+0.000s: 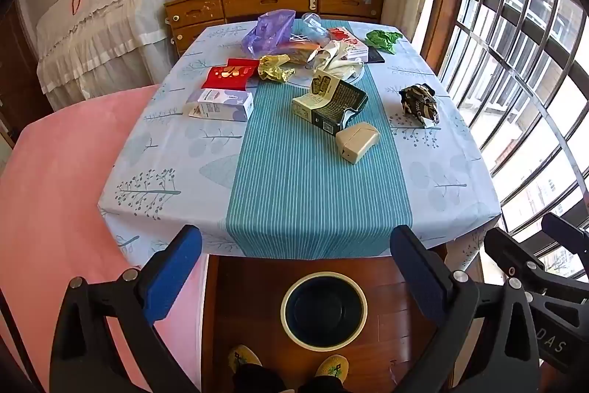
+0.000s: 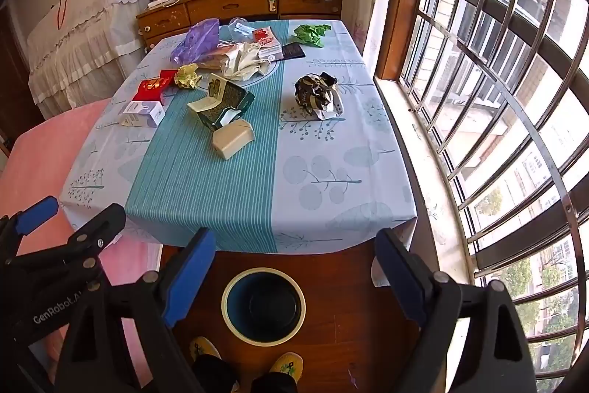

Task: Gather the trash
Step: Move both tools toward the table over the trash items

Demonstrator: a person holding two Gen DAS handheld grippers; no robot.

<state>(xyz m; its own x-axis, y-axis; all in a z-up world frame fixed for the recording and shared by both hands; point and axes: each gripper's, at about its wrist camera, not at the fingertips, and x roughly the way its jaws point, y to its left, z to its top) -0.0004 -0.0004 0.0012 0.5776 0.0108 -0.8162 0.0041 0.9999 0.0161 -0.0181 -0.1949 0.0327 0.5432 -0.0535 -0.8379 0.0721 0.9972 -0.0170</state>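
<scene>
Nearest us, our left gripper (image 1: pixel 296 258) and right gripper (image 2: pixel 294 262) both hang with jaws spread wide and nothing between them, held side by side short of the table's near edge. Below them a round wastebin (image 1: pixel 324 310) stands on the wooden floor, dark inside and apparently empty, just ahead of our yellow slippers (image 1: pixel 243 358).

We judge the collecting has not begun: all the trash lies on the table. Closest is a small beige box (image 1: pixel 356 141), touching an opened dark green carton (image 1: pixel 331 104). A crumpled dark wrapper (image 2: pixel 319 94) sits apart on the window side, and a white and purple box (image 1: pixel 221 105) on the other side. Farther back lie a red packet (image 1: pixel 230 74), a gold foil wad (image 1: pixel 274 68), a purple plastic bag (image 1: pixel 268 32) and green crumpled paper (image 1: pixel 383 40).

Our next move likely calls for reaching forward over the tablecloth (image 1: pixel 313 179) to the beige box, then closing on it.

A pink-covered bed (image 1: pixel 62 179) flanks the table on the left, barred windows (image 2: pixel 497 80) on the right, a wooden dresser (image 1: pixel 272 0) behind.
</scene>
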